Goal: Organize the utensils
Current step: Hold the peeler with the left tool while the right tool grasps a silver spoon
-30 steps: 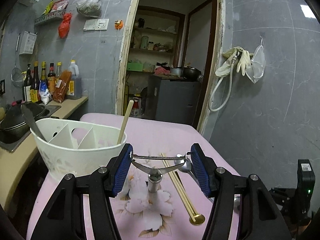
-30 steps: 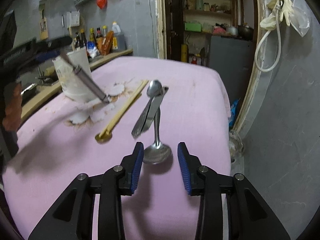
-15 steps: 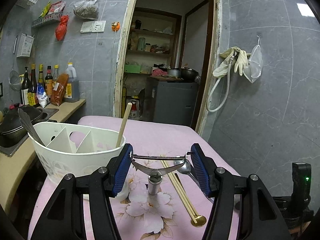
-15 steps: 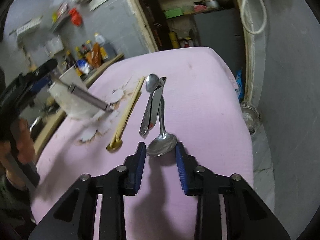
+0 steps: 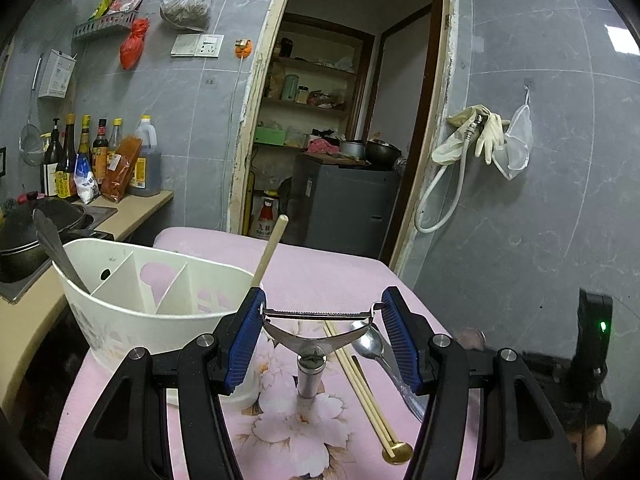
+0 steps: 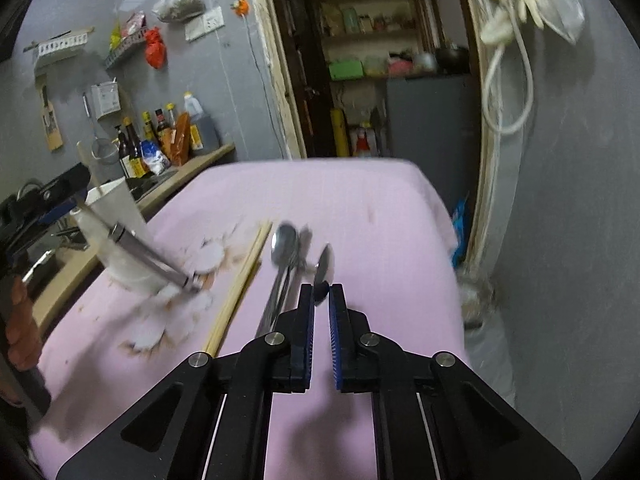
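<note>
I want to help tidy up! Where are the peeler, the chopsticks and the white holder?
peeler (image 5: 308, 372), left wrist view, on its metal handle.
chopsticks (image 5: 370, 404), left wrist view, middle of the pair.
holder (image 5: 132, 322), left wrist view, front wall.

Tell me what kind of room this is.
Likely a home kitchen: sauce bottles on a counter, a dark wok beside them, and a divided utensil holder on the pink-clothed table.

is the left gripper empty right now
No, the left gripper is clamped across the head of a metal peeler, its handle hanging below.
</note>
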